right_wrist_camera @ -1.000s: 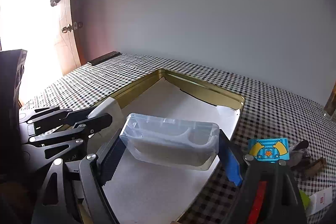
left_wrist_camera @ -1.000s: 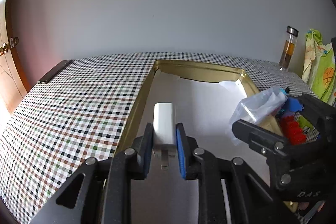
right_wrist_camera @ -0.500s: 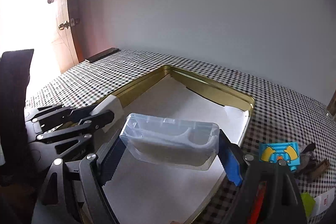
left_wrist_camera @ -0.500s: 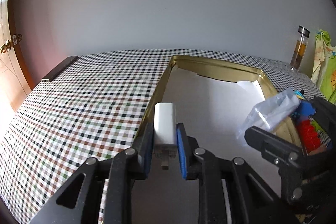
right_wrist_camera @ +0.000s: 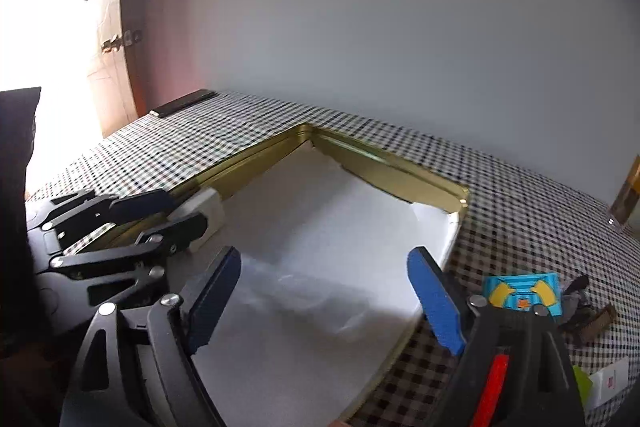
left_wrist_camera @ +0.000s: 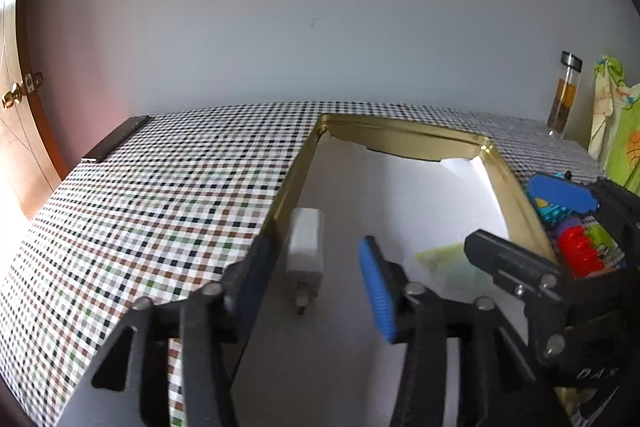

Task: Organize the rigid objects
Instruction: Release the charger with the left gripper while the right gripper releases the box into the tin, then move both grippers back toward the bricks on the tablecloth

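Both tongs now spread, white charger (left_wrist_camera: pixel 306 241) and clear case (right_wrist_camera: pixel 304 297) released into tray (left_wrist_camera: pixel 404 135).

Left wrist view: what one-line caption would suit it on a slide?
Open left tongs around a white charger lying in the gold tray.

I see a checkered worktop (left_wrist_camera: pixel 168 195) carrying a gold tray (left_wrist_camera: pixel 404 137), a dark flat bar (left_wrist_camera: pixel 116 143) at its far-left edge and a glass bottle (left_wrist_camera: pixel 566 95) far right.
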Tool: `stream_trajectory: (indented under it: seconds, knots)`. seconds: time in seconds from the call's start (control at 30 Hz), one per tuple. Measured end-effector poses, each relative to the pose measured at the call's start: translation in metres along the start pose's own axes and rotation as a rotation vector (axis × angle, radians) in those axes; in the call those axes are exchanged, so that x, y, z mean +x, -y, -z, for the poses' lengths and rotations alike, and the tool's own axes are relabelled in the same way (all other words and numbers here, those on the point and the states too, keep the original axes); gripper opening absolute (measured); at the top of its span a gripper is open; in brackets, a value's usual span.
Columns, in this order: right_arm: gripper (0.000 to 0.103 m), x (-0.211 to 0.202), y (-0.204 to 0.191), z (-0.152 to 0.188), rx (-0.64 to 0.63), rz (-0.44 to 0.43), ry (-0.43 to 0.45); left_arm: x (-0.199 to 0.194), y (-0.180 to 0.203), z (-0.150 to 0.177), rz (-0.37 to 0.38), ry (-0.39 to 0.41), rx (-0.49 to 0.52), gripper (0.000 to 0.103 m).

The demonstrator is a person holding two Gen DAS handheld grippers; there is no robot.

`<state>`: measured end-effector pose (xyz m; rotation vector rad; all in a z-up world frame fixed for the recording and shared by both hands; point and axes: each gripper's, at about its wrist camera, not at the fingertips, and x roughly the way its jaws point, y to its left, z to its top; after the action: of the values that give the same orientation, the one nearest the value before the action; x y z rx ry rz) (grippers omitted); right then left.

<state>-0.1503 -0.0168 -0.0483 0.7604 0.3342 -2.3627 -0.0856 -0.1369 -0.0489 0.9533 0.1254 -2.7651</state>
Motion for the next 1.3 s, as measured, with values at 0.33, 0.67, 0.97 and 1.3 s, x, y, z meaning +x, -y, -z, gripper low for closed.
stream_trajectory:
  seconds: [0.33, 0.67, 0.97, 1.3]
  knots:
    - [0.091, -0.032, 0.016, 0.012, 0.047, -0.027, 0.063, -0.032, 0.007, 0.009, -0.044, 0.103, -0.060, 0.102]
    - [0.091, -0.074, 0.045, 0.040, 0.078, 0.039, 0.087, -0.055, 0.044, 0.014, 0.015, 0.144, -0.026, 0.102]
    - [0.091, -0.088, 0.092, 0.070, 0.157, 0.182, 0.030, -0.064, 0.076, 0.023, 0.064, 0.148, 0.011, 0.102]
    - [0.091, -0.068, 0.098, 0.072, 0.179, 0.174, -0.030, -0.067, 0.090, 0.027, 0.077, 0.148, 0.037, 0.102]
